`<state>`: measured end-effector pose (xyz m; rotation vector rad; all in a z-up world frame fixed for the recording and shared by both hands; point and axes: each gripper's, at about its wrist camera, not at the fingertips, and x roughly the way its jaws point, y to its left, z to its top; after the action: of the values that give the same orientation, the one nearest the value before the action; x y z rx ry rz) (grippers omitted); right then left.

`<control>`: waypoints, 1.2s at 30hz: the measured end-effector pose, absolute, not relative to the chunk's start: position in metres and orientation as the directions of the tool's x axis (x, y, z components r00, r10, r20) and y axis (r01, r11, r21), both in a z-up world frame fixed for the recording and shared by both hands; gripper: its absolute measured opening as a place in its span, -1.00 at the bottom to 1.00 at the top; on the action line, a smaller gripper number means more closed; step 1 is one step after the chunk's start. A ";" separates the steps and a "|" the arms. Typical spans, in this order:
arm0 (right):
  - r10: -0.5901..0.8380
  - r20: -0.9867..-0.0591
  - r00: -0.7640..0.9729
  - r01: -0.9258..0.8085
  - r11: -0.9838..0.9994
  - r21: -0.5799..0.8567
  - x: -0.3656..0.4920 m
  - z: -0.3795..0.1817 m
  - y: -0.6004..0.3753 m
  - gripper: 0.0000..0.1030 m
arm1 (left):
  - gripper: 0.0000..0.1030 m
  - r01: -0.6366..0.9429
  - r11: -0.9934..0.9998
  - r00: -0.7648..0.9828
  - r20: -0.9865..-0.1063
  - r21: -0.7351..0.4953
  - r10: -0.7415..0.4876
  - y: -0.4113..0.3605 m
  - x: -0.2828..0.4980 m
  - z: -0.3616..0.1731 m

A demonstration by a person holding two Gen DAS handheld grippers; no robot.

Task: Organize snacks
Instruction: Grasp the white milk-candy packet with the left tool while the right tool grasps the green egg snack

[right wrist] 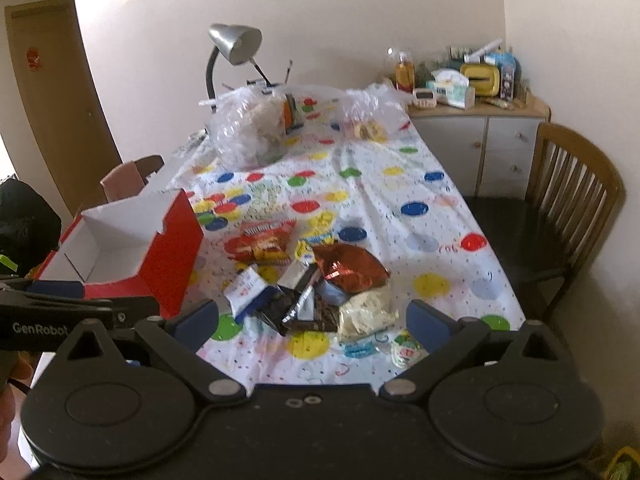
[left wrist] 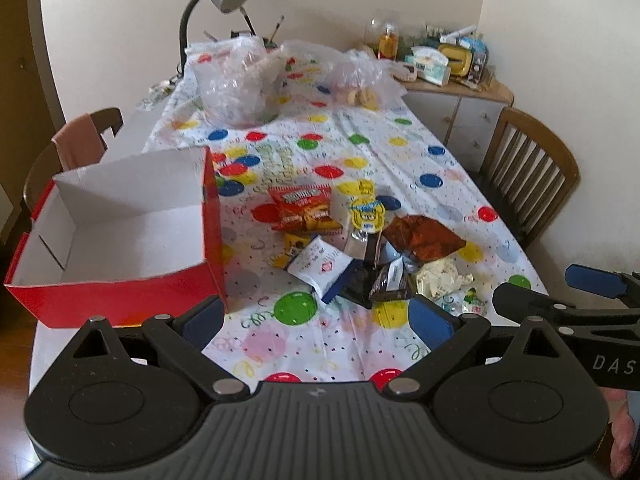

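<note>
Sorting not begun: red box (left wrist: 120,236) at left stands empty; snack packets (left wrist: 360,248) heaped just right of it. Left gripper (left wrist: 320,316) and right gripper (right wrist: 316,320) hover near, fingers apart, holding nothing.

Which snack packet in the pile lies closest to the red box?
The white packet with blue edge, at the pile's left; the red chip bag sits farther back.

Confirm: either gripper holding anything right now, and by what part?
Nothing held. Left gripper and right gripper both stand open with empty jaws, short of the snack pile. The red box is empty.
</note>
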<state>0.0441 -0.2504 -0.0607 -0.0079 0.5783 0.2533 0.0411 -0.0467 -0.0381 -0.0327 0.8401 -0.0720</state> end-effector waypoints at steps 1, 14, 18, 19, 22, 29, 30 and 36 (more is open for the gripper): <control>0.233 -0.552 0.801 -0.235 0.970 0.069 0.049 -0.064 -0.254 0.92 | 0.92 0.052 0.997 0.658 -0.750 -0.055 -0.076 -0.049 0.044 -0.041; 0.183 -0.663 0.726 -0.199 0.979 0.051 0.100 -0.120 -0.298 0.56 | 0.91 0.031 0.996 0.572 -0.816 -0.087 -0.089 -0.062 0.098 -0.083; 0.174 -0.691 0.702 -0.213 0.977 0.030 0.120 -0.135 -0.302 0.50 | 0.91 -0.041 0.993 0.547 -0.834 -0.111 -0.071 -0.055 0.125 -0.092; 0.173 -0.697 0.696 -0.216 0.976 0.027 0.125 -0.139 -0.302 0.49 | 0.91 -0.060 0.992 0.542 -0.838 -0.111 -0.061 -0.053 0.133 -0.094; 0.161 -0.711 0.685 -0.214 0.977 0.014 0.138 -0.148 -0.303 0.45 | 0.91 -0.141 0.980 0.503 -0.863 -0.142 -0.053 -0.045 0.160 -0.102; 0.161 -0.751 0.640 -0.236 0.972 0.007 0.158 -0.164 -0.302 0.36 | 0.91 -0.353 0.896 0.377 -0.918 -0.267 -0.125 -0.026 0.212 -0.137; 0.158 -0.756 0.635 -0.235 0.972 0.005 0.159 -0.166 -0.302 0.32 | 0.91 -0.378 0.886 0.362 -0.924 -0.269 -0.126 -0.026 0.217 -0.142; 0.154 -0.777 0.610 -0.226 0.974 0.017 0.169 -0.175 -0.309 0.08 | 0.90 -0.450 0.852 0.313 -0.941 -0.268 -0.131 -0.028 0.233 -0.160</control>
<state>0.1693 -0.3090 -0.1749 -0.0859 0.8882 0.2196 0.2330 -0.0280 -0.1603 -0.5456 1.2514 0.2248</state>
